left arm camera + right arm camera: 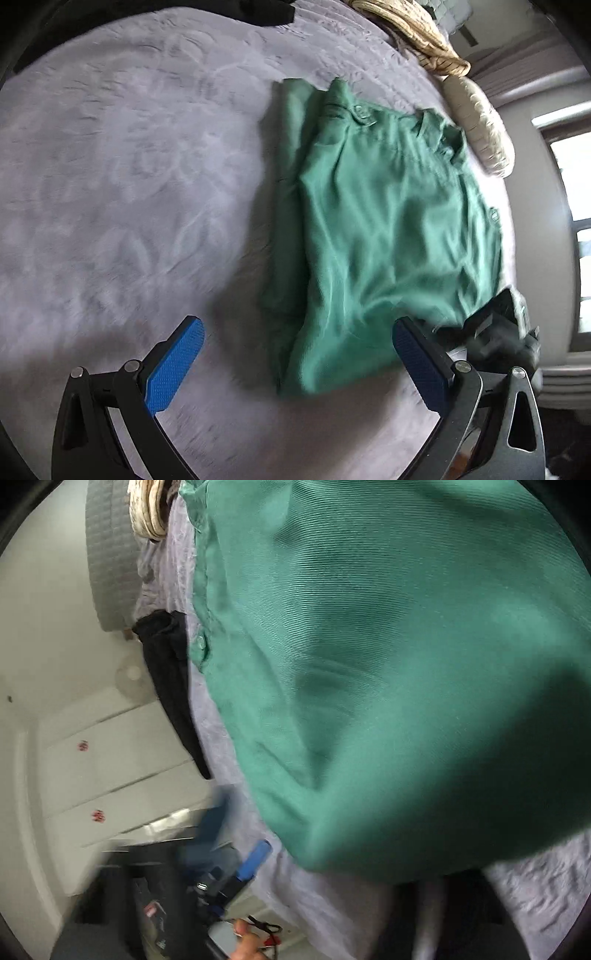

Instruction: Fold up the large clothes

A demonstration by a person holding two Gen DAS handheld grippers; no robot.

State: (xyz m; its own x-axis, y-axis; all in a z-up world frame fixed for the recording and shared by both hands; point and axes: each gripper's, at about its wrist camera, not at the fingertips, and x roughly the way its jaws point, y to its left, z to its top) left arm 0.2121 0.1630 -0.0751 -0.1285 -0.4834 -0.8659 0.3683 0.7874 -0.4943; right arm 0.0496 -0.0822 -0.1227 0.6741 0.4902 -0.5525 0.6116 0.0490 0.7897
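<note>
Shirt (384, 221) folded on bed (129, 166) | left fingers (177, 365) spread, just short | right fingers: cannot tell

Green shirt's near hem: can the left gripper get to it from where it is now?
Probably yes. The left gripper is open, the green shirt hem lies between its fingers on the bedspread, nothing in between.

Home bedroom: bed w/ lilac quilted bedspread (129, 166), pillow (480, 125), window (576, 229).

We see the green garment (388, 229) as finely ribbed, faintly sheeny cloth, the bed (129, 166) cover as soft embossed fabric, and the left tool (295, 354) pads as dimpled blue rubber.
</note>
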